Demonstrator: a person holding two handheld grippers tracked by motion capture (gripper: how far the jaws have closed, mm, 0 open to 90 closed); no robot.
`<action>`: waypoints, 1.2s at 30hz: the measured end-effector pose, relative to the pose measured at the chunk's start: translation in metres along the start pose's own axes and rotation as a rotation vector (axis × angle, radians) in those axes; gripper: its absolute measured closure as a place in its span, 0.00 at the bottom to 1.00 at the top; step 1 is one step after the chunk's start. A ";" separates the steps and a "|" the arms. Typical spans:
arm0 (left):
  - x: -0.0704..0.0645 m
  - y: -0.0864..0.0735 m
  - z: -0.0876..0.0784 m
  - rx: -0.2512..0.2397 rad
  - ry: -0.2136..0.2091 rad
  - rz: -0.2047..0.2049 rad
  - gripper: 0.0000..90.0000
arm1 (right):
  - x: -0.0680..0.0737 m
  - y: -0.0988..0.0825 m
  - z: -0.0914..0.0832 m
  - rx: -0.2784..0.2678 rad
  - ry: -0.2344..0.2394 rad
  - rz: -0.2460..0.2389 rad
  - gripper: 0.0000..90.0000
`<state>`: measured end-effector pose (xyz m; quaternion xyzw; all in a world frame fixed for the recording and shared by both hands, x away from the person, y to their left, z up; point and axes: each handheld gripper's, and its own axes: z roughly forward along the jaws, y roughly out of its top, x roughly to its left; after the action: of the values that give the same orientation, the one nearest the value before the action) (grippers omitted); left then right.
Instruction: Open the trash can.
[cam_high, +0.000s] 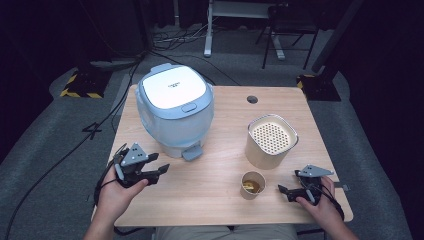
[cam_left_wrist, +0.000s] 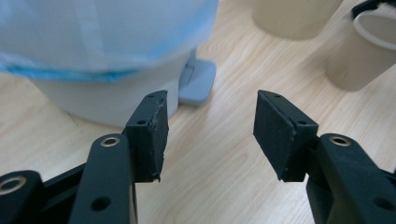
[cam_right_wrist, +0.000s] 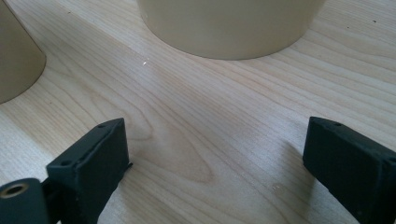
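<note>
A pale blue and white rice cooker (cam_high: 174, 107) stands with its lid down at the back left of the wooden table (cam_high: 210, 200). My left gripper (cam_high: 161, 164) hovers just in front of it, open, with nothing between the jaws. The left gripper view shows the left gripper (cam_left_wrist: 210, 100) aimed past the cooker's base (cam_left_wrist: 102, 93) and its grey front tab (cam_left_wrist: 198, 81). To the right, a beige canister (cam_high: 271, 141) with a perforated top stands behind a small paper cup (cam_high: 252, 185) holding something yellowish. My right gripper (cam_high: 288, 181) rests low beside the cup, open and empty, facing the canister (cam_right_wrist: 229, 23).
A round cable hole (cam_high: 252, 99) sits near the table's far edge. Bare wood lies between the cooker and the cup. Cables, a desk frame and a chair base stand on the grey floor beyond the table.
</note>
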<state>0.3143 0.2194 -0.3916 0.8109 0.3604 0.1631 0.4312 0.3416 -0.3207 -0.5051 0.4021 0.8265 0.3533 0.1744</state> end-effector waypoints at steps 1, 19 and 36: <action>0.002 0.004 -0.005 -0.024 -0.015 0.005 0.51 | 0.000 0.000 0.000 0.000 0.000 0.000 0.08; 0.016 0.030 -0.026 -0.167 -0.096 0.029 0.52 | 0.000 0.000 0.000 0.000 -0.001 0.000 0.08; 0.022 0.069 -0.031 -0.234 -0.197 0.127 0.60 | 0.000 0.000 0.000 0.000 -0.001 0.000 0.08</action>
<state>0.3423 0.2282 -0.3180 0.7883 0.2431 0.1504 0.5448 0.3416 -0.3206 -0.5051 0.4024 0.8263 0.3532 0.1746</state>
